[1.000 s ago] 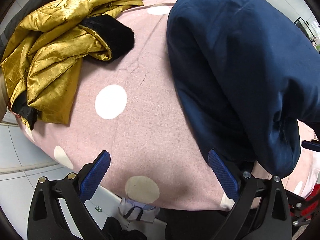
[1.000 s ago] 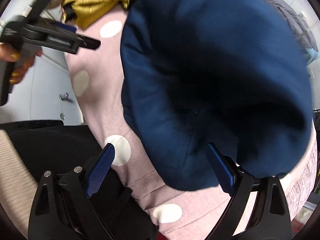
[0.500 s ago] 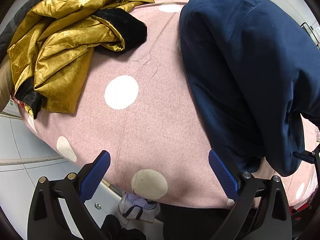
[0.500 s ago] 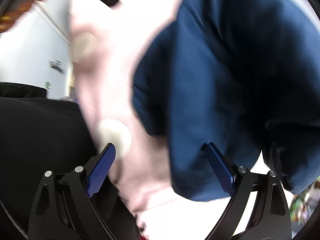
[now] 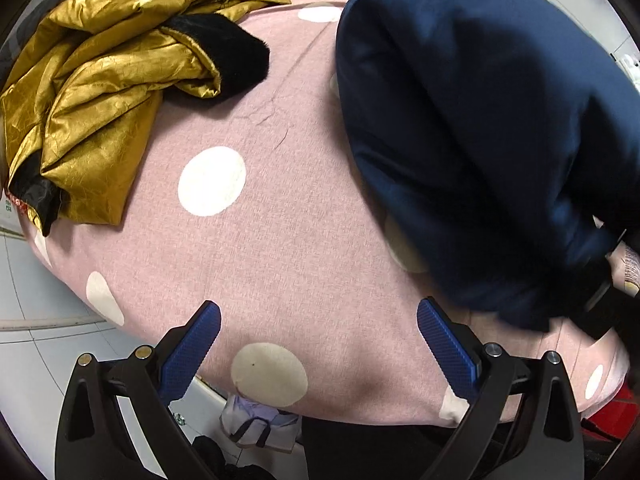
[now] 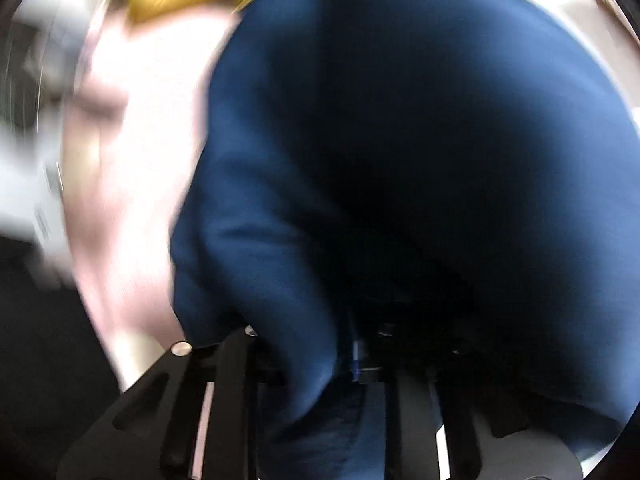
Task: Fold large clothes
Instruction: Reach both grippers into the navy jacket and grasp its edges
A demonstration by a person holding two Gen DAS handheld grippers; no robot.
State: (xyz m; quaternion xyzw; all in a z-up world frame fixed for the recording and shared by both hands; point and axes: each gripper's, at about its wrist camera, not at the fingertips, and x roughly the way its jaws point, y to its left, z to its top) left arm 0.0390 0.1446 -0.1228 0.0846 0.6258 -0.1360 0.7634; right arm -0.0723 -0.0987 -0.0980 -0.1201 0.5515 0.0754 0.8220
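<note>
left hand-held gripper (image 5: 318, 344): black angular frame | fingers (image 5: 190, 354): blue ribbed pads | silver screws at finger pivots || right hand-held gripper (image 6: 356, 354): black frame, silver screws, blurred, blue pad edge visible

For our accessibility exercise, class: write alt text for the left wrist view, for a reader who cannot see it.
A navy blue garment lies bunched on the right of a pink bedcover with white dots, and a crumpled gold jacket with black trim sits at upper left. The left gripper hangs over the cover's near edge, its blue fingers wide apart and holding nothing.
</note>
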